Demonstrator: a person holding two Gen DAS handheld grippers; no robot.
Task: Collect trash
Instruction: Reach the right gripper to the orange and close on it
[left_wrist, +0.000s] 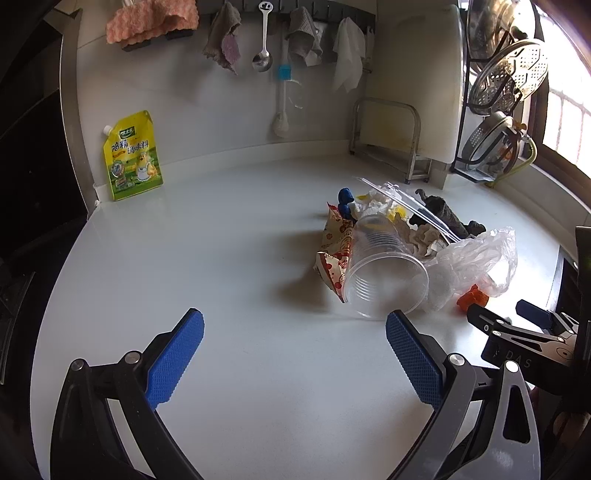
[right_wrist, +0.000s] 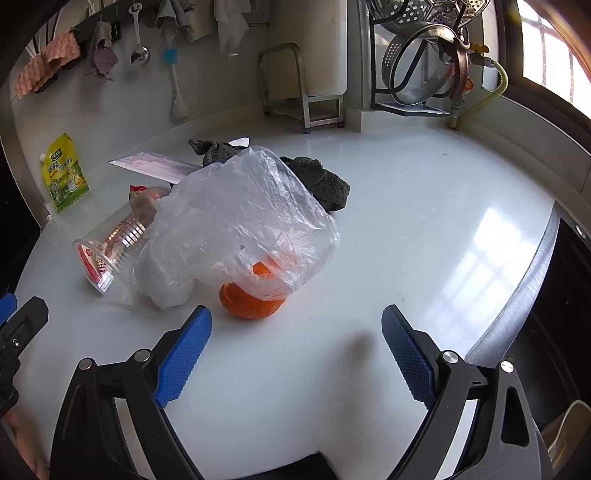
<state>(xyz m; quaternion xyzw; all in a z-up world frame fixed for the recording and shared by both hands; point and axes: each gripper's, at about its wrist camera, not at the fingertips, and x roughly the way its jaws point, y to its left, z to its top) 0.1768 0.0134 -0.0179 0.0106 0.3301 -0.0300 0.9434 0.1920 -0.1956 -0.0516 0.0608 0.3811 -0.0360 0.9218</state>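
Just beyond spread jaws, orange peel.

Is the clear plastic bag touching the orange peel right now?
Touching. The right wrist view shows the clear plastic bag draped over the top of the orange peel, with no gap visible between them.

- A yellow seasoning pouch leans upright against the wall at the white countertop's back left.
- A steel ladle, rags and a blue-handled brush hang on the wall.
- A metal stand sits beside a rack of steamer trays.
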